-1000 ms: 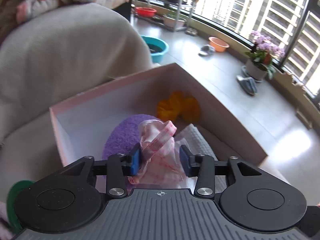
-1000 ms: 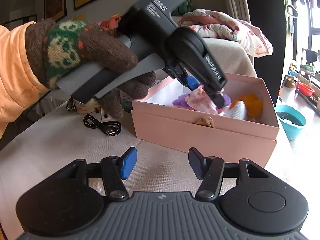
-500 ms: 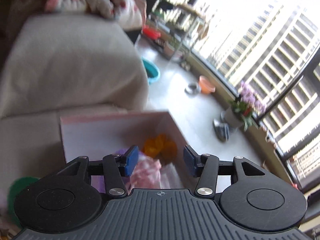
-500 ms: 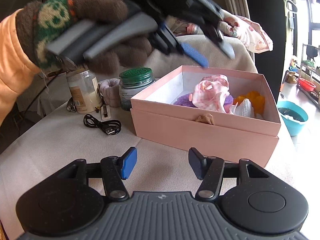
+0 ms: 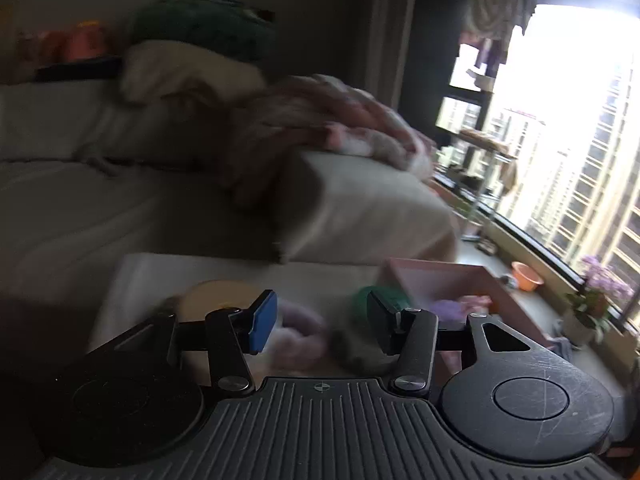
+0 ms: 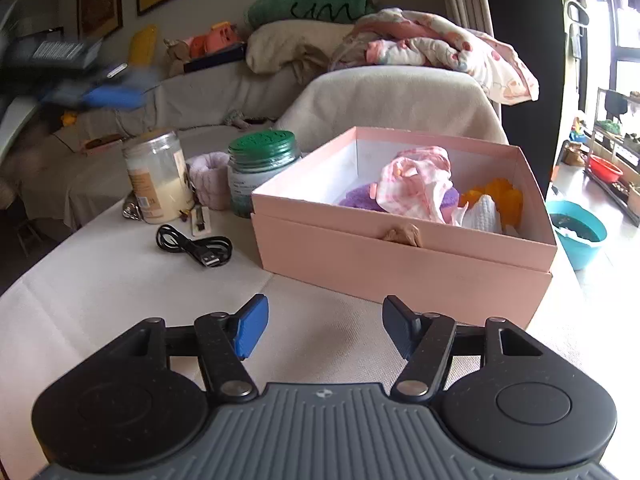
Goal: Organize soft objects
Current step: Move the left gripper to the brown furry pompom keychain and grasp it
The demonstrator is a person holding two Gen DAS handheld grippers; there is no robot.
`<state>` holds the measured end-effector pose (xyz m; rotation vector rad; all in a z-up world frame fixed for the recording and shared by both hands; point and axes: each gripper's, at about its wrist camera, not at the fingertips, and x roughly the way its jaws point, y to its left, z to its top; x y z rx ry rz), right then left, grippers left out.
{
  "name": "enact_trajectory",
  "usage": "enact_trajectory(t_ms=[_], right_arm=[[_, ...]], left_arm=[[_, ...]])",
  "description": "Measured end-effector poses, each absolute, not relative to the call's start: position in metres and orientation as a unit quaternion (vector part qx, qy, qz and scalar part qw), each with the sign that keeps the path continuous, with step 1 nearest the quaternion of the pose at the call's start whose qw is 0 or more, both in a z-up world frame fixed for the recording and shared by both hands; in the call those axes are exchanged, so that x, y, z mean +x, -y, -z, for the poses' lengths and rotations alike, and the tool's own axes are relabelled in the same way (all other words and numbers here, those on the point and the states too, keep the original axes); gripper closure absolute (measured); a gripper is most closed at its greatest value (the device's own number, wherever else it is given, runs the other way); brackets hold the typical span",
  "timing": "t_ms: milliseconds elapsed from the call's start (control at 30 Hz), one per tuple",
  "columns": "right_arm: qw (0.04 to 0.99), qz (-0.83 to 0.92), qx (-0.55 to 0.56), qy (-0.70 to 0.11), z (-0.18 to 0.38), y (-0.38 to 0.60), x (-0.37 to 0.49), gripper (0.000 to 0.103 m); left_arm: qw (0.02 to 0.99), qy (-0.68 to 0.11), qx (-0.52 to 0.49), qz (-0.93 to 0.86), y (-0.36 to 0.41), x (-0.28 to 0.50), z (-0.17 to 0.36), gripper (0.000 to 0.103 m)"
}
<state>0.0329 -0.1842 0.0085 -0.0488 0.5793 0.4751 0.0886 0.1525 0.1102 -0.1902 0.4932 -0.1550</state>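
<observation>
The left gripper (image 5: 321, 326) has its jaws apart with nothing between them; its view is motion-blurred. Just beyond those jaws a pale purple band (image 5: 298, 330) lies on the worktop (image 5: 168, 276), with a yellow-lidded jar (image 5: 218, 298) past the left jaw and a green-lidded jar (image 5: 380, 300) past the right one. The pink box (image 5: 448, 280) sits farther off to the right.

The right gripper (image 6: 324, 330) hovers low over the worktop (image 6: 100, 280), jaws apart and holding nothing. The box (image 6: 400, 252) stands straight ahead of them, open. Inside lie a pink-patterned cloth (image 6: 416, 186) draped over a purple item (image 6: 362, 200), and beside them a white item (image 6: 484, 212) and an orange one (image 6: 498, 196). Ahead and left of the jaws are a black cable (image 6: 196, 246), the band (image 6: 206, 176) between the two jars, and, at the far left edge, the blurred left gripper (image 6: 80, 76).
</observation>
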Motion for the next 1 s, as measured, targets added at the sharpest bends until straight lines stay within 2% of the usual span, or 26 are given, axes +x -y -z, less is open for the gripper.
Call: enact_trajectory(t_ms=[133,267,400,500,700,733,800,833,1000], right_arm=[[0.941,-0.184,0.012,-0.285,-0.013,0.183,0.038,0.039],[0.944,-0.193,0.092,-0.251,-0.048,0.169,0.043,0.039],[0.957,-0.205,0.044,-0.2,-0.093,0.122,0.047,0.039],[0.953,-0.222,0.026,-0.204,-0.105,0.095,0.057,0.039],[0.929,-0.26,-0.069,-0.254,-0.071,0.056,0.054,0.039],[0.924,-0.262,-0.084,-0.265,-0.064,0.05,0.054,0.039],[0.916,-0.263,-0.1,-0.287,-0.049,0.044,0.055,0.039],[0.912,-0.262,-0.101,-0.298,-0.042,0.043,0.055,0.039],[0.904,-0.253,-0.088,-0.333,-0.022,0.045,0.06,0.039]], left_arm=[[0.955,-0.264,-0.134,0.004,-0.218,0.074,-0.084,0.049],[0.944,-0.297,-0.144,0.007,-0.235,0.082,-0.056,0.049],[0.935,-0.31,-0.17,0.01,-0.241,0.1,-0.034,0.049],[0.932,-0.325,-0.157,0.024,-0.239,0.112,-0.021,0.051],[0.936,-0.333,-0.113,0.032,-0.238,0.119,-0.004,0.052],[0.938,-0.328,-0.108,0.037,-0.239,0.119,-0.003,0.054],[0.937,-0.329,-0.112,0.042,-0.241,0.116,-0.002,0.066],[0.933,-0.333,-0.125,0.05,-0.245,0.114,-0.002,0.078],[0.93,-0.343,-0.126,0.04,-0.258,0.086,-0.006,0.08]])
